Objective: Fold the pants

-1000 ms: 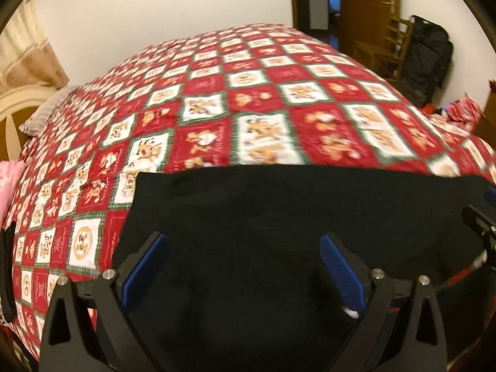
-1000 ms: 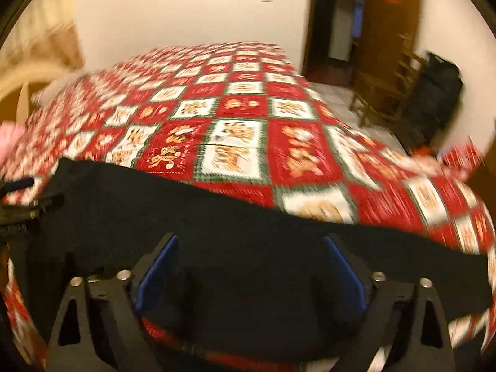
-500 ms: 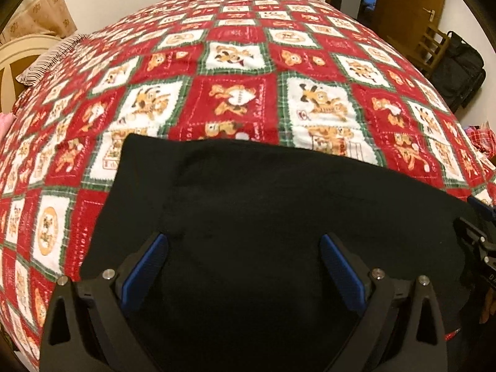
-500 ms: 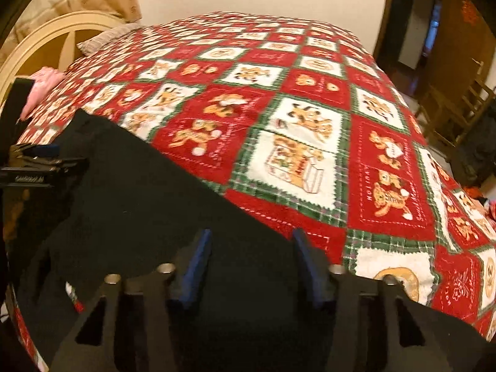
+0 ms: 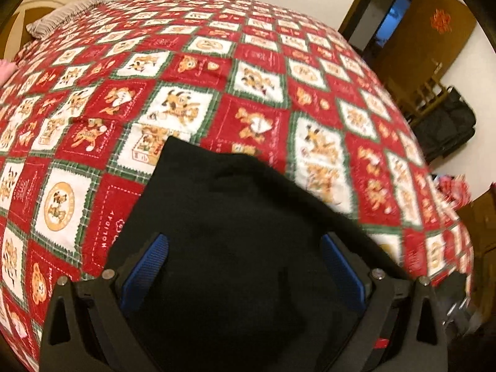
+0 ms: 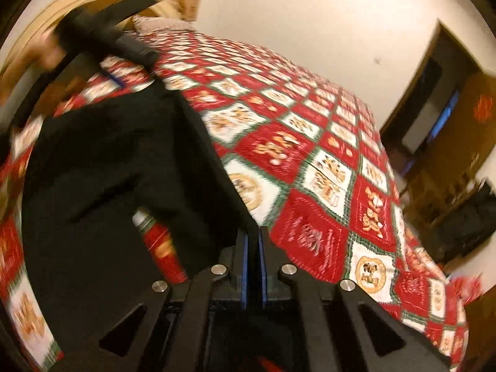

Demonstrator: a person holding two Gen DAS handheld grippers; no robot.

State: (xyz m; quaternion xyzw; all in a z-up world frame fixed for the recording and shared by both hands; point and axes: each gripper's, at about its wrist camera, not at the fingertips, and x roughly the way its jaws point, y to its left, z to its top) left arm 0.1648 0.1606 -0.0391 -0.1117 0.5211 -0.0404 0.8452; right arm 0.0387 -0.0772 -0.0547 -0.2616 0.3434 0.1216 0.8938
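Black pants (image 5: 248, 232) lying on the bed (image 5: 263, 71), over its red, white and green patchwork cover, near the close edge. Left gripper (image 5: 245, 266) spread wide above the dark cloth, blue pads (image 5: 145, 266) well apart, nothing pinched. Right gripper (image 6: 251, 248) pressed almost together after just closing, at the pants' edge; cloth between the pads unclear. Wooden door (image 5: 434, 40) open beyond the bed.

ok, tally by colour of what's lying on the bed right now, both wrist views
Black: 1, the pants
Red, white and green check: 1, the bedspread
Pale striped: 1, the pillow at the head end
Pink: 1, an item at the frame edge, too cropped to identify
Total: 4
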